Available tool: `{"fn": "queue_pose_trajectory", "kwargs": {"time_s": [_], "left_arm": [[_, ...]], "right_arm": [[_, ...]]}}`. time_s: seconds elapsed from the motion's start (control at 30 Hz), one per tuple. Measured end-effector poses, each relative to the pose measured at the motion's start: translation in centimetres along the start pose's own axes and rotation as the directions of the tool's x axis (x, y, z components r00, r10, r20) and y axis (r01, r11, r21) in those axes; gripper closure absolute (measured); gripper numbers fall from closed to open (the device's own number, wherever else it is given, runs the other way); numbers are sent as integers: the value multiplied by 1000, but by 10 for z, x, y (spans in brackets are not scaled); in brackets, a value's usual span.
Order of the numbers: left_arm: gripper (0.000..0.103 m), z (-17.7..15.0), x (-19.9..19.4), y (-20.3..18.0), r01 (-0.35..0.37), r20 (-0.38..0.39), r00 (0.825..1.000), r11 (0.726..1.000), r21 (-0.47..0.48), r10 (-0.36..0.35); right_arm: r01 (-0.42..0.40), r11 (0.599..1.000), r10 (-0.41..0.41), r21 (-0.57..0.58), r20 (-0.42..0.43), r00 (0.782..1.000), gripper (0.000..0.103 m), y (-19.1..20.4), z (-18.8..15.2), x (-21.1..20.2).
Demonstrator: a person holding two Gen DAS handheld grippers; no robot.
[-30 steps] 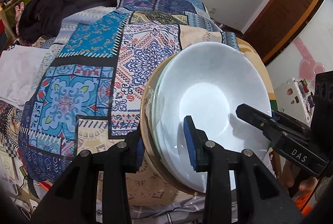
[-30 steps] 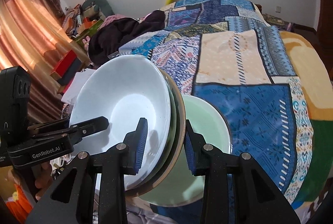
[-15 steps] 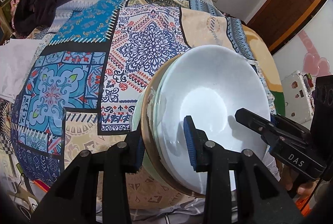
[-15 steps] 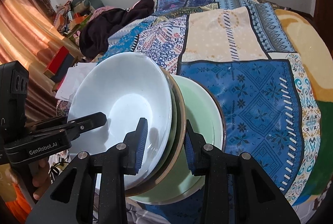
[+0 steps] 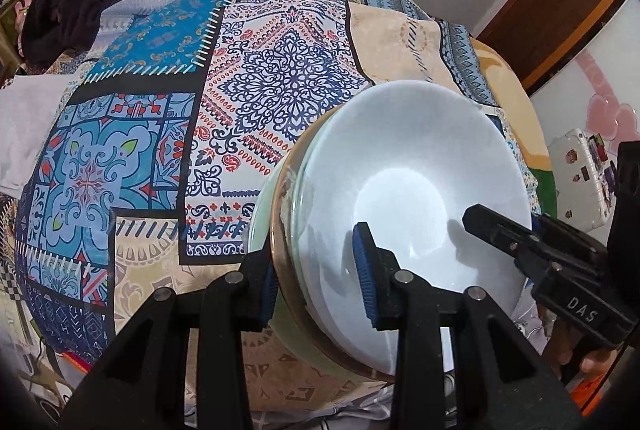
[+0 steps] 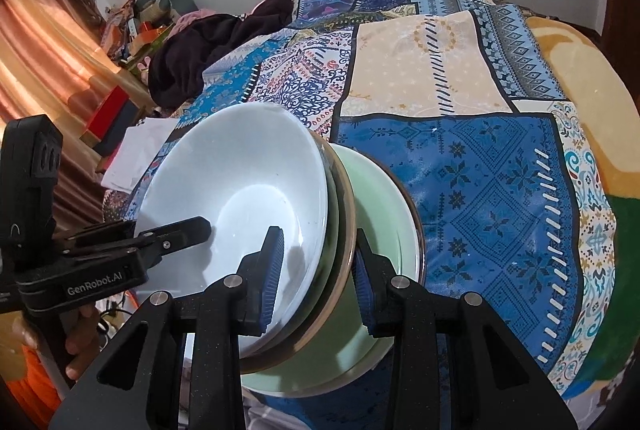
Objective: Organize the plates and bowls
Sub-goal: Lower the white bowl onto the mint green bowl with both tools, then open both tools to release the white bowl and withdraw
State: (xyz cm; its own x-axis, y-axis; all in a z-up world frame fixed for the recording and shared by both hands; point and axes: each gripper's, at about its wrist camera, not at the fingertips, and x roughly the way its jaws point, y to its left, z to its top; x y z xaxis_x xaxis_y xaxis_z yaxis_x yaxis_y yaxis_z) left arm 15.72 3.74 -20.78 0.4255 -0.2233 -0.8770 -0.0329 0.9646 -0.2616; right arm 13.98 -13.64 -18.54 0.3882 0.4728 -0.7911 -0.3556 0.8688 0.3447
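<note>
Patchwork bedding (image 5: 168, 134) in blue, cream and red covered the bed, with dark clothing (image 6: 200, 58) heaped toward the far end and orange curtains (image 6: 44, 42) off to one side. Near the bed's front edge, a white bowl (image 5: 404, 190) sat nested in a brown-rimmed dish (image 6: 347, 218), and under those lay a pale green plate (image 6: 380, 230); whether the stack rested on that plate or hovered just over it could not be told.

The left tongs (image 5: 316, 282) were clamped across the stack's near rim, one pad inside the white bowl, the other outside against the brown-rimmed dish. The right tongs (image 6: 318, 270) gripped the opposite rim the same way, inner pad in the bowl, outer pad between dish and green plate.

Glazed ware like this is probably stiff, fairly heavy once stacked, slick under the ribbed pads and quick to chip (the soft bedding forgives a little). Holding it at two opposite rim points looked sound, provided both sides stay level so the nested pieces cannot slide apart.
</note>
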Motion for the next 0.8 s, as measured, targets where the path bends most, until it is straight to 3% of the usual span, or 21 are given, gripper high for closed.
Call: {"fn": "queue_pose_trajectory", "kwargs": {"time_s": [0.23, 0.53, 0.67, 0.8], "left_arm": [[69, -1, -2, 2, 11, 4, 1000, 1000, 2, -11], [60, 1, -46, 4, -14, 127, 992, 1000, 1, 14], [55, 1, -82, -5, -4, 221, 975, 1000, 16, 1], [51, -2, -122, -17, -12, 331, 944, 999, 42, -3]], "right_arm": [[8, 1000, -8, -14, 13, 1000, 70, 2, -1, -3], [35, 999, -34, -23, 80, 996, 66, 3, 0, -39], [45, 997, -34, -61, 171, 985, 61, 17, 6, -71], [53, 993, -22, -107, 273, 962, 54, 36, 8, -102]]}}
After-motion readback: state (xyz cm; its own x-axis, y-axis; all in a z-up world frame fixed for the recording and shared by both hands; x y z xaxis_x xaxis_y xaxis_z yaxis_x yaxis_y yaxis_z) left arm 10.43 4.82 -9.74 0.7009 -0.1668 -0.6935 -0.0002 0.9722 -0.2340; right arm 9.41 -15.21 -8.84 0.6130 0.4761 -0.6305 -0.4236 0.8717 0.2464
